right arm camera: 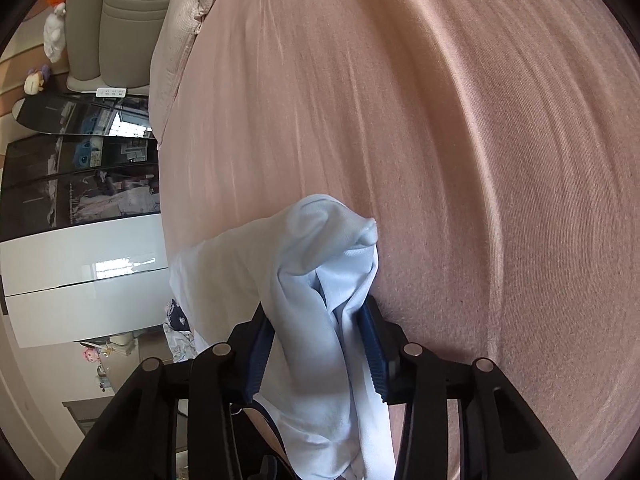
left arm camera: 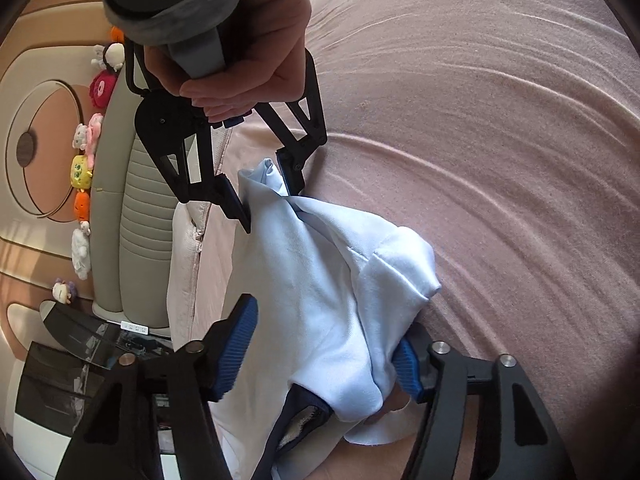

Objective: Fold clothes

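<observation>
A light blue garment with a dark navy neckline hangs bunched over the pink bed sheet. In the left wrist view my left gripper has its blue pads pressed on either side of a thick fold near the neckline. A hand holds my right gripper, which pinches the garment's far raised corner. In the right wrist view the right gripper is shut on a gathered fold of the same garment, which drapes down between the fingers.
A pale pillow lies at the head of the bed beside a padded headboard. Several plush toys line the wall behind it. A glossy black and white cabinet stands off the bed's left edge.
</observation>
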`<state>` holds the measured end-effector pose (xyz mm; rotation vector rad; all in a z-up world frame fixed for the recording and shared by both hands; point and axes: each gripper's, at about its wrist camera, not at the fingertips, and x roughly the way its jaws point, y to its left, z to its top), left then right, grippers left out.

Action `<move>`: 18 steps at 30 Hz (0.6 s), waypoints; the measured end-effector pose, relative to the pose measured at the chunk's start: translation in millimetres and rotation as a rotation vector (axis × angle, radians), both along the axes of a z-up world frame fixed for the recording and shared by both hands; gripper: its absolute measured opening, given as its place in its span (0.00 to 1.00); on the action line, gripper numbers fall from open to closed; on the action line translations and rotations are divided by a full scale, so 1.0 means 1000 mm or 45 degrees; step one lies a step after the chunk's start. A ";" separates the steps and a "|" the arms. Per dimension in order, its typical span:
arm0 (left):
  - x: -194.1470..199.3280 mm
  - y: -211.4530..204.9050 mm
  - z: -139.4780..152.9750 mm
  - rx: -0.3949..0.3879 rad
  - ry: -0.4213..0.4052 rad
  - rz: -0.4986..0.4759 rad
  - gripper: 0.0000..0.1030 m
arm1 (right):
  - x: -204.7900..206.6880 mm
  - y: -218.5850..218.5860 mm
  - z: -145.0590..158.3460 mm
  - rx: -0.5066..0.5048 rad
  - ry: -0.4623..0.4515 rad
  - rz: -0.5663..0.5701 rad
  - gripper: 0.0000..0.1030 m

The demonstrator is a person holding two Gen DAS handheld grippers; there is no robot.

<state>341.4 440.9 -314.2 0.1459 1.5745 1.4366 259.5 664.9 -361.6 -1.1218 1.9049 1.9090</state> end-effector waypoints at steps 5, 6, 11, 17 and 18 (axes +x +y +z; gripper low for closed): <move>-0.002 0.002 -0.002 -0.049 -0.063 -0.001 0.24 | 0.001 -0.001 -0.001 -0.011 -0.028 -0.035 0.27; -0.002 0.001 -0.001 -0.050 -0.075 -0.001 0.20 | 0.001 -0.001 -0.001 -0.006 -0.036 -0.040 0.25; -0.009 0.003 0.004 -0.050 -0.156 0.017 0.14 | -0.008 -0.005 0.006 0.045 -0.072 -0.029 0.16; -0.024 0.010 0.023 -0.030 -0.311 0.081 0.14 | -0.014 -0.004 0.018 0.062 -0.131 -0.004 0.15; -0.028 0.011 0.027 -0.022 -0.343 0.096 0.14 | -0.015 -0.004 0.020 0.065 -0.144 0.000 0.15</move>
